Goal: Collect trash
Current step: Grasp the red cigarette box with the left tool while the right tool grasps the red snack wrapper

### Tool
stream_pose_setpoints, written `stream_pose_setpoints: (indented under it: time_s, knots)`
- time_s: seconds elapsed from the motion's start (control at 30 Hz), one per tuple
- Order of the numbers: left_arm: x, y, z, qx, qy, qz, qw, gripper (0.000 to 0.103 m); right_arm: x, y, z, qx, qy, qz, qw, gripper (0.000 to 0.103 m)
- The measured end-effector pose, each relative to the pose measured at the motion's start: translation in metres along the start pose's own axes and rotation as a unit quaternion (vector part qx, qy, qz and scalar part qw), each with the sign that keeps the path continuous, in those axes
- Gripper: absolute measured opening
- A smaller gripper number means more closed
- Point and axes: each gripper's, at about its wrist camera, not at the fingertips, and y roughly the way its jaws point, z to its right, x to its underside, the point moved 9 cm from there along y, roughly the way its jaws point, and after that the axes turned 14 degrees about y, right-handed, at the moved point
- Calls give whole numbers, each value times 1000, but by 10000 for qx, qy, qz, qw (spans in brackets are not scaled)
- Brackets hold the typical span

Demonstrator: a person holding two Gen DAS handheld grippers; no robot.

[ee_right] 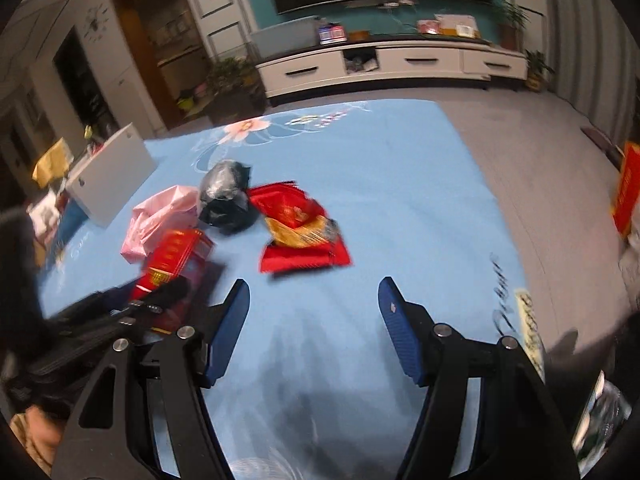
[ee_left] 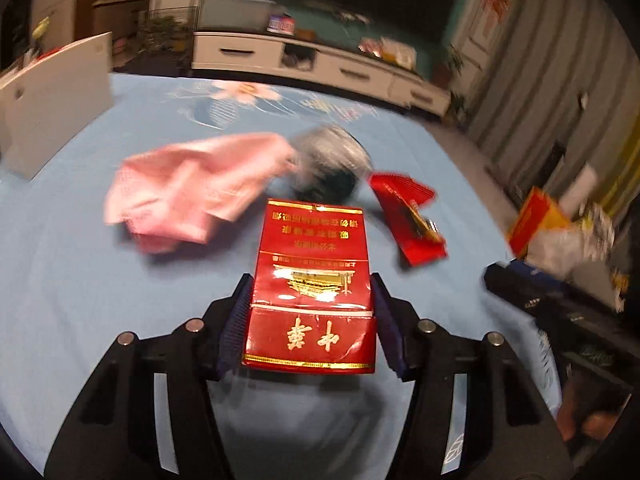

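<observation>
My left gripper [ee_left: 312,320] held one red cardboard cigarette pack [ee_left: 312,280]; my right gripper [ee_right: 314,320] gaped empty; one pink plastic bag [ee_left: 192,188], one black plastic bag [ee_left: 328,168], one red foil wrapper [ee_left: 408,216] lay apart.

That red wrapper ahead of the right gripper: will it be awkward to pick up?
Probably a little. The red wrapper lies flat and creased on the blue cloth, so it looks thin, light and floppy. It seems likely to fold or slide when nudged, so the open right gripper may need a low pinch at an edge.

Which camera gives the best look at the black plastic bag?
The right wrist view: the black plastic bag sits fairly sharp there, between the pink bag and red wrapper. The left wrist view shows it motion-blurred behind the cigarette pack.
</observation>
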Motion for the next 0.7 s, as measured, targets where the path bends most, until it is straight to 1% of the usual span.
stream_pose_setpoints:
  time_s: [0.07, 0.1, 0.2, 0.23, 0.3, 0.4, 0.47, 0.5, 0.6, 0.63, 0.7]
  knots:
    - [-1, -4, -10, 1, -140, 111, 9998, 58, -5, 13, -8, 82, -166, 19, 9998, 66]
    - [-2, -5, -14, 62, -203, 165, 9996, 58, -8, 18, -10, 121, -206, 15, 9997, 66]
    - [-3, -4, -14, 138, -230, 221, 9994, 58, -14, 36, -19, 255, -425, 0, 9988, 66]
    - [-2, -2, -13, 185, -246, 206, 9993, 58, -16, 42, -22, 369, -558, 17, 9978, 64]
    - [-1, 2, -13, 287, -284, 175, 9990, 58, -17, 52, -25, 480, -727, -41, 9962, 56]
    - [-1, 2, -15, 334, -302, 184, 9988, 58, -14, 68, -23, 687, -865, -183, 9937, 37]
    - [2, 0, -15, 349, -309, 197, 9987, 58, -12, 70, -21, 841, -999, -161, 9913, 17]
    - [2, 0, -15, 365, -303, 192, 9987, 58, -10, 69, -23, 795, -998, -164, 9917, 10]
    - [2, -2, -12, 410, -285, 191, 9986, 58, -4, 58, -19, 743, -818, -207, 9937, 7]
    - [2, -2, -10, 423, -272, 190, 9986, 58, -2, 53, -18, 698, -753, -195, 9945, 4]
    - [2, -4, -6, 446, -227, 201, 9985, 58, 1, 38, -18, 580, -588, -143, 9965, 4]
